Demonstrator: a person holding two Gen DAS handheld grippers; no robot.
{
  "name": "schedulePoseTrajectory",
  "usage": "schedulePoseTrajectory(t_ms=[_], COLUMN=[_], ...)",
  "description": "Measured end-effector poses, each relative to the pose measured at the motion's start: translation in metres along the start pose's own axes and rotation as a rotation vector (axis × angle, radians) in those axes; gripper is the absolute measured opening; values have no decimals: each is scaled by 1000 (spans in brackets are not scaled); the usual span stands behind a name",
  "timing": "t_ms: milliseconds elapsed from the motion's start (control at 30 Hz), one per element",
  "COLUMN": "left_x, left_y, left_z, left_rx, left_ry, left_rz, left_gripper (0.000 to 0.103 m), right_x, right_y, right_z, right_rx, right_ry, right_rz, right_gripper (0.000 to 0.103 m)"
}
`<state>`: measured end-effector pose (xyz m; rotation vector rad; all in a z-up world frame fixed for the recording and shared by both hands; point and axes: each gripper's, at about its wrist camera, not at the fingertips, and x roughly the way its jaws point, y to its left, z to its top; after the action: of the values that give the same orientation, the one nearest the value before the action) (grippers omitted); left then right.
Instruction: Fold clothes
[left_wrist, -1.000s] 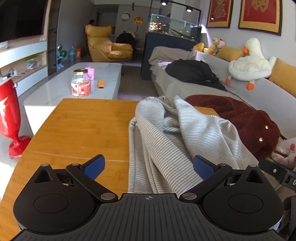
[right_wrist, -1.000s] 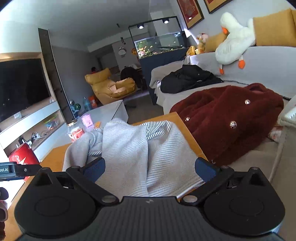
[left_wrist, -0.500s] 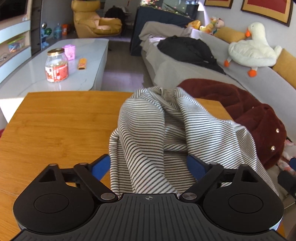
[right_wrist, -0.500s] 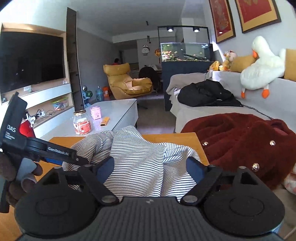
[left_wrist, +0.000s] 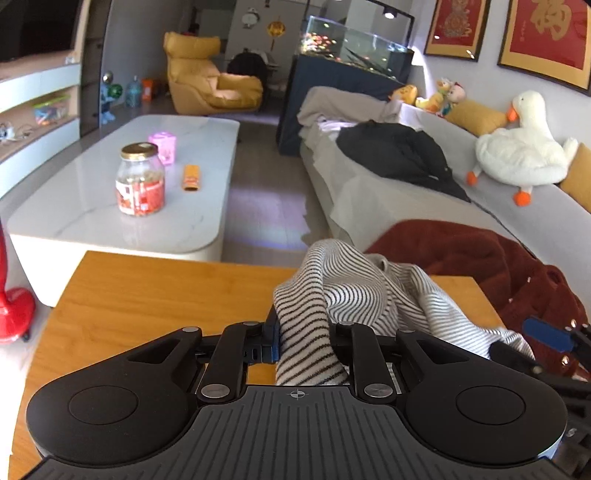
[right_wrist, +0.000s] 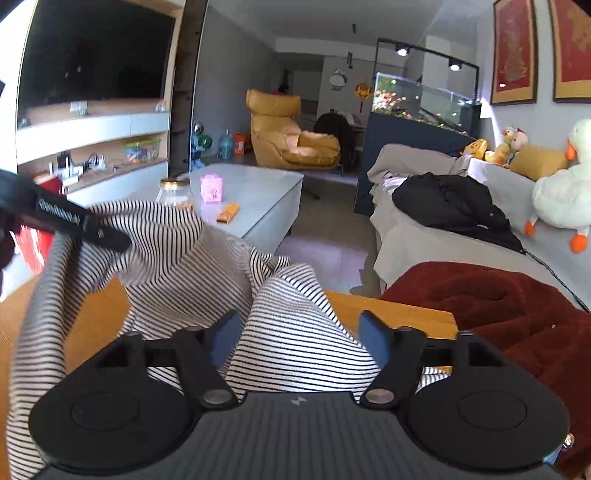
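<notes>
Striped shirt bunched on wooden tabletop. Left gripper jaws clamp shirt fold. Only right-wrist view shows right gripper jaws apart, straddling fabric.

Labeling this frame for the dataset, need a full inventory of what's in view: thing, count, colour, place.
shirt: 1, grey-and-white striped, bunched on the table, one fold in the left claw
table: 1, orange wood, nearest
coat: 1, dark red, on the sofa beside the table
jacket: 1, black, farther along the sofa
sofa: 1, grey, right side
goose: 1, white plush, on the sofa back
coffee table: 1, white, beyond the table
jar: 1, clear with red label, on the coffee table
armchair: 1, yellow, far end
fish tank: 1, behind the sofa
left claw: shut on the shirt
right claw: open, over the shirt
</notes>
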<state>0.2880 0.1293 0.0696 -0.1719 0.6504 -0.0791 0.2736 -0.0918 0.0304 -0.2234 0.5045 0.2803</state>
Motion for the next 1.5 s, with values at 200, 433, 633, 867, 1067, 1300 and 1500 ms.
schedulePoseTrajectory(t_ms=[200,433,633,867,1067,1300,1500], left_x=[10,27,37,-13,-15,-30,-77], left_y=[13,41,34,60,69,71,47], left_z=[-8,-15,-25,-45,-27,-30,-38], left_rx=[72,56,97,62,45,16,54], left_ry=[28,76,88,123,75,44,-89], left_rz=[61,102,155,128,151,201,64], left_gripper=[19,18,18,18,30,73,98], right_x=[47,75,70,-25,-1,-26,-71], right_y=[13,-76,-97,-93,-94,-80,-71], right_z=[0,10,-26,-32,0,-8,-9], right_rx=[-172,-44,125,171,52,-36,82], right_ry=[66,88,191,47,-5,-64,-53], right_rz=[-17,-237,-93,-12,-142,-237,-40], right_gripper=[15,10,10,9,14,63,71])
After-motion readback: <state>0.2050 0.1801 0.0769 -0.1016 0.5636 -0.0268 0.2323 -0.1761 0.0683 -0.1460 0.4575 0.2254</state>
